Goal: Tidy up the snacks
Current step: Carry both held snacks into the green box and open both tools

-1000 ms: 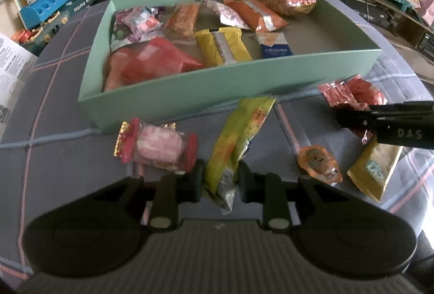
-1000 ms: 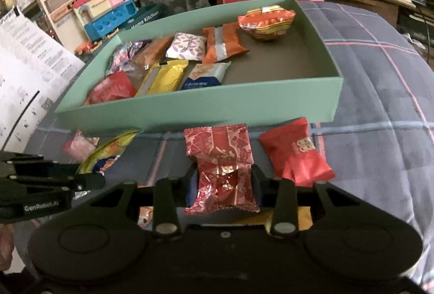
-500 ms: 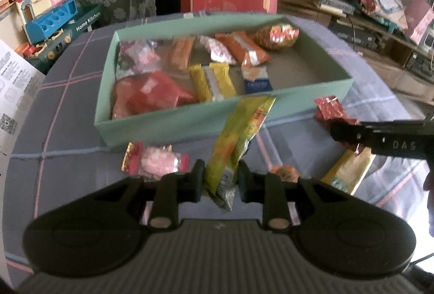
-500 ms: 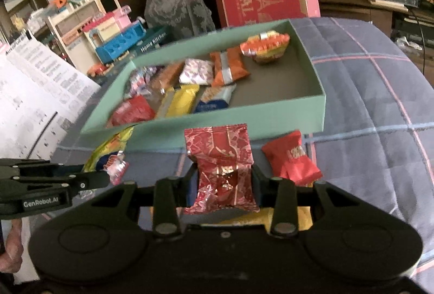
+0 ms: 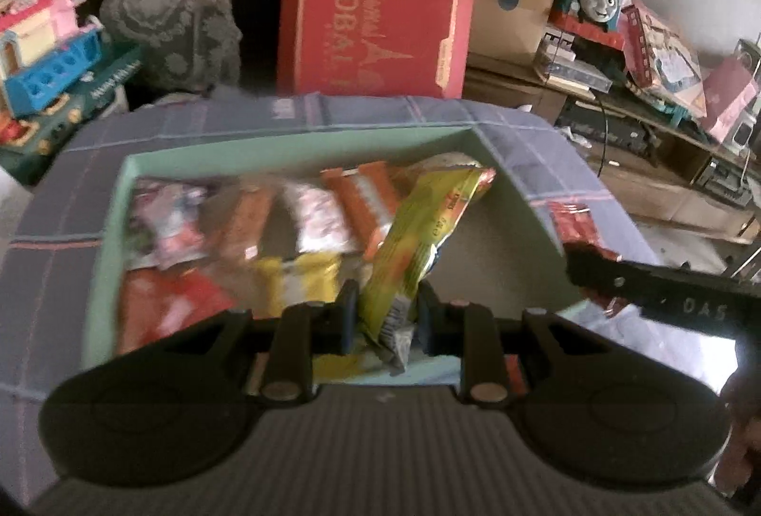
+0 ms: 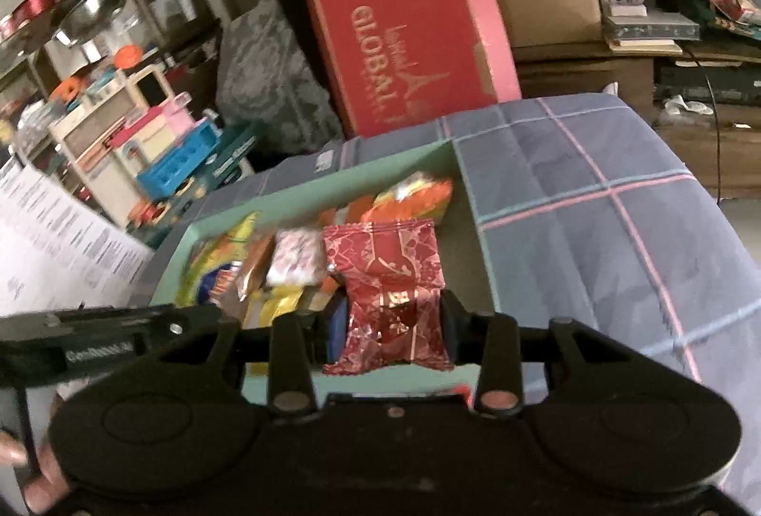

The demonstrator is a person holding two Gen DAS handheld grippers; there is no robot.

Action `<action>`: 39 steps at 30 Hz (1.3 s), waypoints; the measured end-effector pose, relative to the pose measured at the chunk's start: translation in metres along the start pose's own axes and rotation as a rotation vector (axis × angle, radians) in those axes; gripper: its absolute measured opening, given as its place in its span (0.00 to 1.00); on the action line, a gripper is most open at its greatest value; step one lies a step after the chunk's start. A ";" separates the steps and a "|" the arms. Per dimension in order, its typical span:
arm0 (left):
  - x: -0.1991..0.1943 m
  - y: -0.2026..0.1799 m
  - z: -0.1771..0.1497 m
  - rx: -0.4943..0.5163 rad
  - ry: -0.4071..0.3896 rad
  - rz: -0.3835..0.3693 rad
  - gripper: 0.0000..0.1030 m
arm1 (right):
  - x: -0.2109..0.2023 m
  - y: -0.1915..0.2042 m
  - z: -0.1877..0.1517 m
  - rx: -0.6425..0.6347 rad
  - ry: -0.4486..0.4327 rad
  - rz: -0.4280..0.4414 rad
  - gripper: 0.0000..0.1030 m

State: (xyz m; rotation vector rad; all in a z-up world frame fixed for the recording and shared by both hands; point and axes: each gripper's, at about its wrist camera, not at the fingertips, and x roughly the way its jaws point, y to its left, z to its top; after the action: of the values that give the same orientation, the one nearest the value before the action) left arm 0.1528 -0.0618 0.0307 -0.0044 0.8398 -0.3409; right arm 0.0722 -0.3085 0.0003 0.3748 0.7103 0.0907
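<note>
A mint-green box (image 5: 304,145) (image 6: 482,259) lies on the plaid cloth and holds several wrapped snacks. My left gripper (image 5: 383,316) is shut on a long yellow-green snack packet (image 5: 418,230), which hangs above the box's middle. My right gripper (image 6: 387,321) is shut on a red foil packet with gold print (image 6: 387,278), held over the box's right half. In the left wrist view the right gripper's black finger (image 5: 656,287) reaches in from the right with the red packet (image 5: 573,223). In the right wrist view the left gripper's finger (image 6: 95,326) enters at the left with the yellow packet (image 6: 214,264).
Behind the table stand a red carton marked GLOBAL (image 5: 375,7) (image 6: 414,31), a grey patterned cushion (image 5: 176,7), toy kitchen sets (image 5: 47,45) (image 6: 142,150) and a blue toy train (image 5: 594,2). A printed paper sheet (image 6: 52,245) lies at the left. A hand (image 6: 38,473) shows at the lower left.
Both grippers have risen off the cloth with their packets and moved forward over the green box. The loose snacks in front of the box have dropped out of view.
</note>
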 end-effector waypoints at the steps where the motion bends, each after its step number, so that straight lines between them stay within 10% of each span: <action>1: 0.009 -0.004 0.004 -0.005 0.006 -0.008 0.24 | 0.005 -0.003 0.005 0.006 0.001 -0.004 0.37; 14: 0.089 -0.028 0.017 -0.036 0.093 -0.038 0.24 | 0.055 -0.019 0.036 0.011 0.042 -0.007 0.40; 16: 0.096 -0.028 0.018 -0.043 0.100 -0.026 0.37 | 0.060 -0.018 0.040 0.006 0.039 -0.002 0.49; 18: 0.099 -0.029 0.018 -0.035 0.099 -0.003 0.85 | 0.059 -0.016 0.042 0.004 0.024 -0.012 0.77; 20: 0.095 -0.031 0.016 -0.011 0.058 0.036 0.91 | 0.056 -0.013 0.043 -0.006 -0.010 -0.022 1.00; 39: 0.043 -0.028 -0.003 -0.003 0.058 0.040 1.00 | 0.009 -0.019 0.019 0.042 -0.002 -0.025 1.00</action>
State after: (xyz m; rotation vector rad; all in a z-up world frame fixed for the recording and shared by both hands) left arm 0.1687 -0.1009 0.0007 0.0202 0.8971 -0.3031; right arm 0.0905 -0.3296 0.0007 0.4062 0.7157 0.0520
